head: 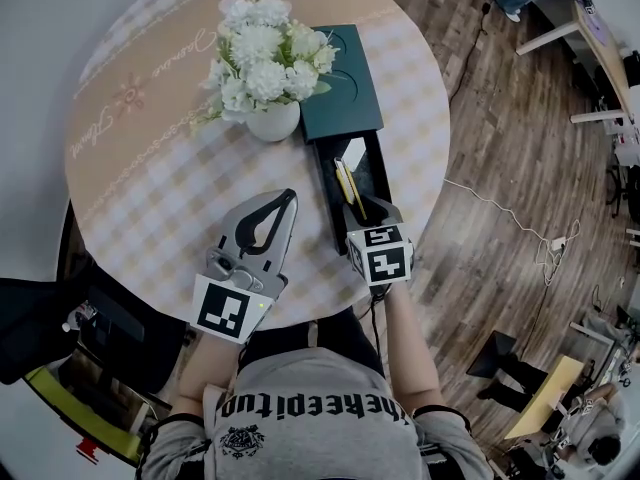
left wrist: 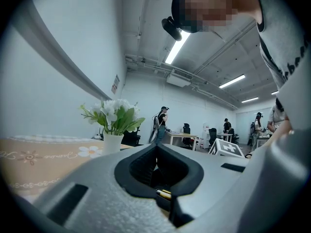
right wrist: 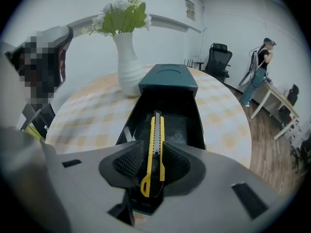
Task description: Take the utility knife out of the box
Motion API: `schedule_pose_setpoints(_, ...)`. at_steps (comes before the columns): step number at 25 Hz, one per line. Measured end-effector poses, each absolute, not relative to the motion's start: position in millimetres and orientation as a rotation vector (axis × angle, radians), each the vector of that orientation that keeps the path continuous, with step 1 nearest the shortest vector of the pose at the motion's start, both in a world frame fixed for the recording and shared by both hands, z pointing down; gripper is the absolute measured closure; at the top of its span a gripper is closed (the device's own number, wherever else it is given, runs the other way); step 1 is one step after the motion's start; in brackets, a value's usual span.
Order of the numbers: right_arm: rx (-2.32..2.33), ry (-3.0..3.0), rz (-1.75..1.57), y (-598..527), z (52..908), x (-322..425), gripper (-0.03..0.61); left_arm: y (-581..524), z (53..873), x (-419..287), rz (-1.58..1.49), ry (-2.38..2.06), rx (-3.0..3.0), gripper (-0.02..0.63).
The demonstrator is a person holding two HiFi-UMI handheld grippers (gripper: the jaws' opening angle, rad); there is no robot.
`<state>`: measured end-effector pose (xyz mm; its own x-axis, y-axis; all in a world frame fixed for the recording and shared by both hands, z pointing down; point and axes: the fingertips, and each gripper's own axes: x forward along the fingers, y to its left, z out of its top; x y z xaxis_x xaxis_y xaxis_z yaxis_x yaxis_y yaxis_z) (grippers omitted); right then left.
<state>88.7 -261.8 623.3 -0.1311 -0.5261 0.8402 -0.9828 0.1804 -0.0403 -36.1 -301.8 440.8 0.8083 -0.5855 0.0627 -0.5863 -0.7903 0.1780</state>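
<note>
Lying on the round table [head: 150, 168] with its checked cloth, the dark green box [head: 345, 88] is the thing from which I give all places. Its black inner tray [head: 372, 163] is pulled out of the sleeve, toward the person, so the tray is open from above. Beside the far end of the box, on its left side in the head view, stands a white vase [head: 272, 120] with white flowers [head: 265, 53], very near the sleeve.

To the left of the pulled-out tray is the left gripper [head: 283, 198], low over the cloth and a little apart from the box. Its jaws are together at the tips and nothing is held between them.

Over the near end of the tray is the right gripper [head: 368, 208], tilted downward into the box. Its jaws stand wide apart.

The yellow utility knife [right wrist: 155, 140] lies lengthwise in the tray. Its near end is between the two open jaws, with a small gap on each side, so the pads [right wrist: 127, 161] do not press on it. The rest of the knife reaches toward the sleeve.
</note>
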Motion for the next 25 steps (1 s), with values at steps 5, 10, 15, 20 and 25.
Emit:
schedule_pose_setpoints(5, 1.398, -1.711, 0.840, -263, 632, 89, 0.445, -307, 445, -40, 0.024, -0.935, 2.807, 0.597)
schedule_pose_setpoints(10, 1.386, -1.673, 0.849, -265, 638, 88, 0.426, -310, 448, -46, 0.025, -0.946, 2.791, 0.597)
schedule_pose_setpoints(15, 1.362, -1.632, 0.851, -265, 646, 89, 0.420, -313, 450, -49, 0.023, -0.959, 2.779, 0.597)
schedule_pose_setpoints(20, 1.349, -1.630, 0.879, -267, 648, 88, 0.422, -317, 453, -51, 0.026, -0.962, 2.765, 0.597)
schedule_pose_setpoints(25, 1.361, -1.626, 0.908, -267, 649, 90, 0.436, -317, 454, -50, 0.028, -0.961, 2.767, 0.597)
